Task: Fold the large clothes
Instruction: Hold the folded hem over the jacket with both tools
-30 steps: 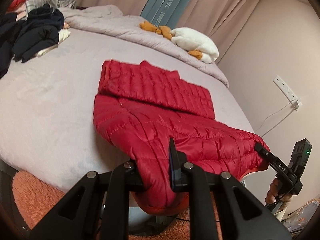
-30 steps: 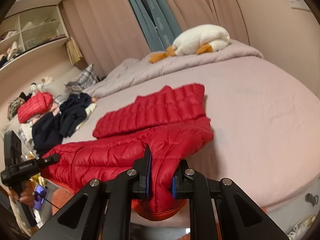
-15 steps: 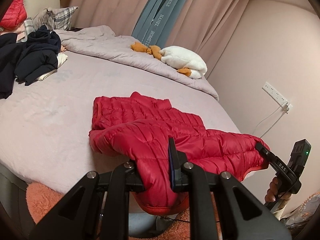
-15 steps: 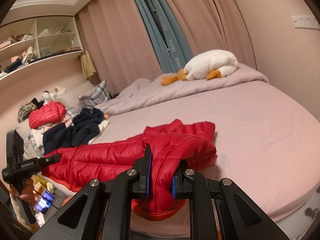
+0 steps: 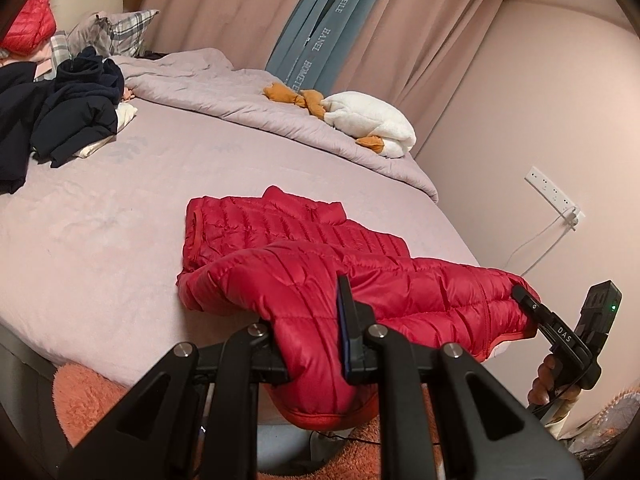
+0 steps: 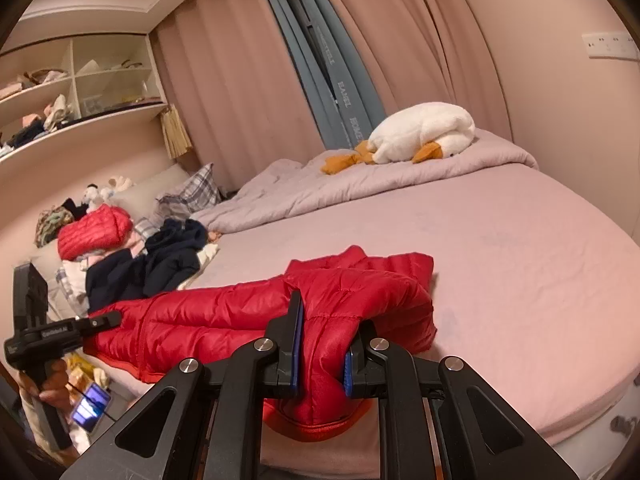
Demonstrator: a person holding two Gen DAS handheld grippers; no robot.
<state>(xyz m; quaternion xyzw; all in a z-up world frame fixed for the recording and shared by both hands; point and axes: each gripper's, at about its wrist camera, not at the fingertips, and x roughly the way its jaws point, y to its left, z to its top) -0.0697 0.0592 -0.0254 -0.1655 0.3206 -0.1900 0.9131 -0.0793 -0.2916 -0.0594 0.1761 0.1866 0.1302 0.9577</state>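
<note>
dark clothes pile (image 5: 60, 120): navy heap at 10 o'clock in left wrist view, on the bed (image 5: 100, 216), well apart from the jacket
plaid pillow (image 5: 120, 32): behind that pile, near 11 o'clock
folded red jacket (image 6: 94, 232): second red one at 9 o'clock in right wrist view, on the heap by the headboard
shelves (image 6: 80, 92): wall cubbies at 10 o'clock in right wrist view, contents too small to name
duvet (image 5: 240, 100): bunched along the far edge of the bed
plush goose (image 5: 368, 124): white with orange feet, lying on the duvet at 1 o'clock
wall outlet (image 5: 554, 196): 3 o'clock in left wrist view, white cable plugged in
obstruction: nothing between the grippers and the jacket
red puffer jacket (image 5: 320, 256): far part flat on the bed at centre, near part raised and hanging over the bed edge
left gripper (image 5: 312, 344): jaws narrow, clamped on the jacket's hem at 6 o'clock
right gripper (image 6: 320, 348): jaws narrow, pinching a thick fold of the hem at 6 o'clock
writing: curtain band (image 5: 320, 44) reads "HOMETELE"; "DAS" on the right gripper's body in left wrist view; left gripper's label in right wrist view not legible
</note>
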